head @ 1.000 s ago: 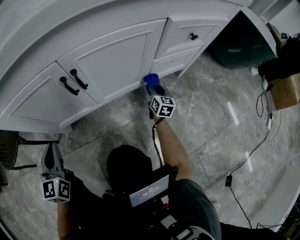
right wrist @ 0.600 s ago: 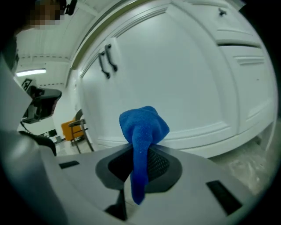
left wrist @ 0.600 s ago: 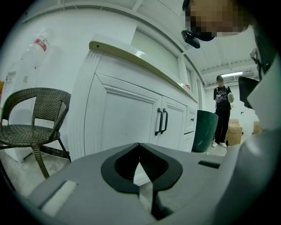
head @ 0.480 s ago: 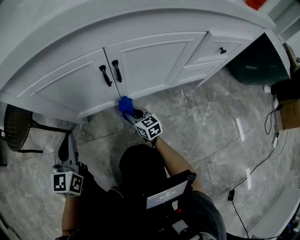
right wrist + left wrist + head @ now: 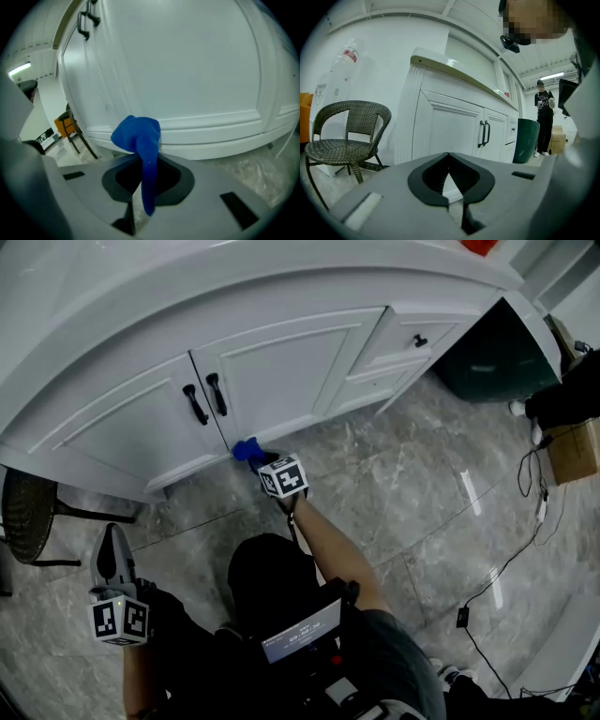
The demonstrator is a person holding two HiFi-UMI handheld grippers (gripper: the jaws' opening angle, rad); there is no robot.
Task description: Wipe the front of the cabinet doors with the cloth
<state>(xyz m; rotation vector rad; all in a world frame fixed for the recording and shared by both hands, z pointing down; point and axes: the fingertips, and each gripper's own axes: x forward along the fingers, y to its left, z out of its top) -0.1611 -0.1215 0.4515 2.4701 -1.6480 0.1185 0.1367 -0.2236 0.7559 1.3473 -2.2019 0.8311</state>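
Right gripper (image 5: pixel 258 457) is clamped on the blue cloth (image 5: pixel 246 450), and the bunched end is pressed against the bottom rail of the right cabinet door (image 5: pixel 281 371), low down near the seam by the two black handles (image 5: pixel 206 399). In the right gripper view a tail of cloth (image 5: pixel 138 136) hangs down between the jaws. Left gripper (image 5: pixel 111 538) hangs well off to the side above the marble floor (image 5: pixel 412 484), jaws together with nothing in them, pointing towards a wicker chair (image 5: pixel 347 131).

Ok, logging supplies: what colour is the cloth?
Blue; the cloth shows best in the right gripper view.
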